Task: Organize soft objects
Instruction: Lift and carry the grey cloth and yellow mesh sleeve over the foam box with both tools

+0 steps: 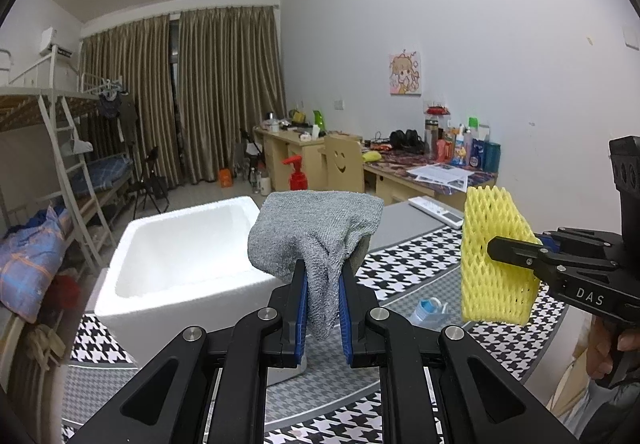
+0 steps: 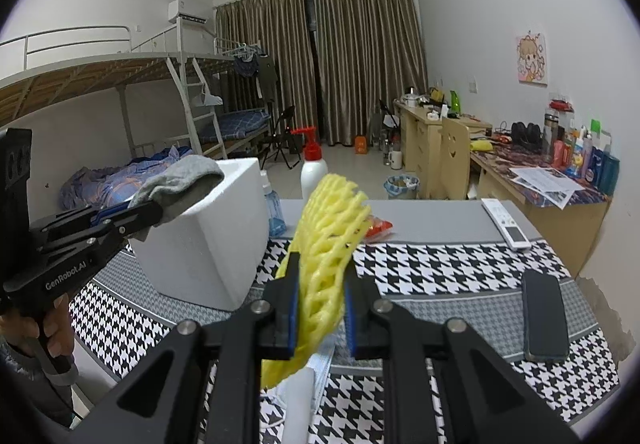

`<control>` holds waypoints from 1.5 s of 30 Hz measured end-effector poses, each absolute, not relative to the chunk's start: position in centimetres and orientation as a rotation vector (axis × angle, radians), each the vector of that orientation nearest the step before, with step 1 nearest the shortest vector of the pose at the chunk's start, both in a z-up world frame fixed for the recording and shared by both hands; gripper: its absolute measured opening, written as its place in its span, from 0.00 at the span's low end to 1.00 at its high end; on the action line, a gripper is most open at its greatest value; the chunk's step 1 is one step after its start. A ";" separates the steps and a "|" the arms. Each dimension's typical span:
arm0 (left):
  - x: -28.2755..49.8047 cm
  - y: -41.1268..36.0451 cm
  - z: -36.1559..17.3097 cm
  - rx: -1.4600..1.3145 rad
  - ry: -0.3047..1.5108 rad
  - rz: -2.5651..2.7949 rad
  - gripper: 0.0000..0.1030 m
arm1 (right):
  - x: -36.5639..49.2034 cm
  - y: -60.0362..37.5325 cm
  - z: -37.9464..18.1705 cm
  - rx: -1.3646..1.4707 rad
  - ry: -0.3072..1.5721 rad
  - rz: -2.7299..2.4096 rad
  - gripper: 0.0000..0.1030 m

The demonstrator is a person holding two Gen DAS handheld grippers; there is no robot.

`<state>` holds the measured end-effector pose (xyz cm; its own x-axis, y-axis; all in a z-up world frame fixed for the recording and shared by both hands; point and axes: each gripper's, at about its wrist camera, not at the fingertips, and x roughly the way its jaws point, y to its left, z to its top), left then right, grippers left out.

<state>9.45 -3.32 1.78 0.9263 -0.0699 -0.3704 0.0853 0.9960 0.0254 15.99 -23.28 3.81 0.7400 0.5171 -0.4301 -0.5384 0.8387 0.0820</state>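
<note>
Left wrist: left hand-held gripper (image 1: 323, 300) clamps grey towel (image 1: 316, 232); right hand-held gripper (image 2: 320, 308) clamps yellow foam net (image 2: 328, 228).

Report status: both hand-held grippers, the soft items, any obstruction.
Left hand-held gripper shut on grey cloth. Right hand-held gripper shut on yellow foam net. Both lifted beside white foam box, nothing blocking.

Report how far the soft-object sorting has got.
Done: nothing visibly stored; the part of the white foam box interior that shows is bare. In hand: the left tool is clamped on the grey cloth, raised beside the box; the right tool is clamped on the yellow foam net, above the checked table cover. Left: setting both down, probably in the box.
</note>
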 end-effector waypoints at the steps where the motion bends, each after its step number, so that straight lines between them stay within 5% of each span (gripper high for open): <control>1: 9.4 -3.2 1.9 0.041 0.373 -0.078 0.14 | 15.9 -23.2 3.9 -0.049 0.454 0.581 0.21; 45: 11.6 0.5 4.2 0.019 0.323 0.059 0.14 | 18.7 -17.8 7.2 -0.061 0.386 0.698 0.21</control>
<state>11.64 0.46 4.20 0.9465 0.0609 -0.3170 -0.0548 0.9981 0.0281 18.74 -17.83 7.24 0.6985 0.6147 -0.3663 -0.6371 0.7673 0.0727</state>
